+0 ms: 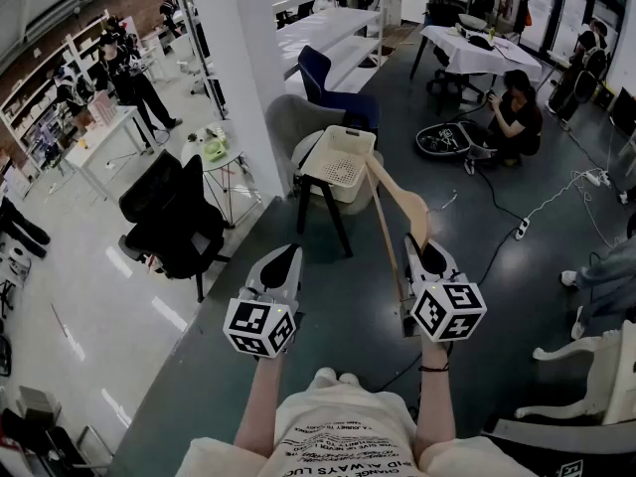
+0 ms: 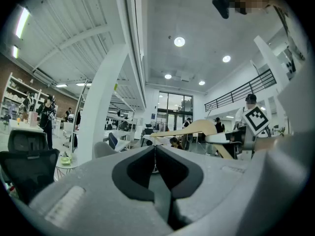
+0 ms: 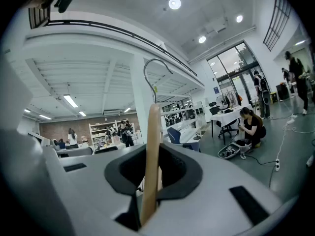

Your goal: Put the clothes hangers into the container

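Note:
A wooden clothes hanger (image 1: 397,202) with a metal hook stands between the jaws of my right gripper (image 1: 423,248), which is shut on it. It rises forward toward a cream perforated container (image 1: 339,164) on a dark stool just ahead. In the right gripper view the hanger (image 3: 151,146) runs up from the right gripper (image 3: 149,154), and its hook (image 3: 153,68) curves overhead. My left gripper (image 1: 285,258) hangs level beside it on the left, shut and empty. In the left gripper view the left gripper (image 2: 154,147) has its jaws meeting, and the hanger (image 2: 189,129) shows to the right.
A white pillar (image 1: 235,78) stands left of the container, with a grey chair (image 1: 290,119) and a blue chair (image 1: 330,76) behind. A black office chair (image 1: 171,223) is at the left. A person (image 1: 514,115) crouches at the far right. A cable (image 1: 556,199) crosses the floor.

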The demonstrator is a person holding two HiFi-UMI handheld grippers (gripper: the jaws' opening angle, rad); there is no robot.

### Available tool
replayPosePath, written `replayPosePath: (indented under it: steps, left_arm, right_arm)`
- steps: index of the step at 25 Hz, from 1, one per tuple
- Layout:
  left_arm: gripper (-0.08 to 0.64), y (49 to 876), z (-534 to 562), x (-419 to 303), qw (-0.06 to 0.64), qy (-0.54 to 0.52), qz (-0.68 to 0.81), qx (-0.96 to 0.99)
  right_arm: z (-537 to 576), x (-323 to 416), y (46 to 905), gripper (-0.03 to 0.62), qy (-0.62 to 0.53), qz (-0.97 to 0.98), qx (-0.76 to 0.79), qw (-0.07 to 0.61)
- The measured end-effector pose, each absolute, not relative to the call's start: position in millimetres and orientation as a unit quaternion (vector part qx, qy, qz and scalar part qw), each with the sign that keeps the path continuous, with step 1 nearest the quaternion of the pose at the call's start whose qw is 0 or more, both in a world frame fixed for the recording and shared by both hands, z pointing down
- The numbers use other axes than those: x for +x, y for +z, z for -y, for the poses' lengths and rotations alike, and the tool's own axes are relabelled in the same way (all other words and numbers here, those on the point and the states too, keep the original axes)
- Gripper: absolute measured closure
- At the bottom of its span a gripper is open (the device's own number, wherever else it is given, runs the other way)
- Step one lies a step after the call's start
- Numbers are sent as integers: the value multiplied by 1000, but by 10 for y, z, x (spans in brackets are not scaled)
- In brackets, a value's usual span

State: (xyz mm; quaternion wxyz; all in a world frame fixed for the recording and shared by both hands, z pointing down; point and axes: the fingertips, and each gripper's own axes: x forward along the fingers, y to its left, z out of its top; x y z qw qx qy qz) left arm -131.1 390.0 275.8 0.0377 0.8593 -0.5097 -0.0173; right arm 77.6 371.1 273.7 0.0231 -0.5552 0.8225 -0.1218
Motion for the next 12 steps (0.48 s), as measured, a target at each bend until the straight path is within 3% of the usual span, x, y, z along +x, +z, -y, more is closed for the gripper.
replayPosePath:
  steps: [12]
  left_arm:
    - [534, 2779, -3852, -1222, 35, -17, 512, 858]
  right_arm:
    - [-3649, 894, 2757, 538, -122, -822, -556, 29]
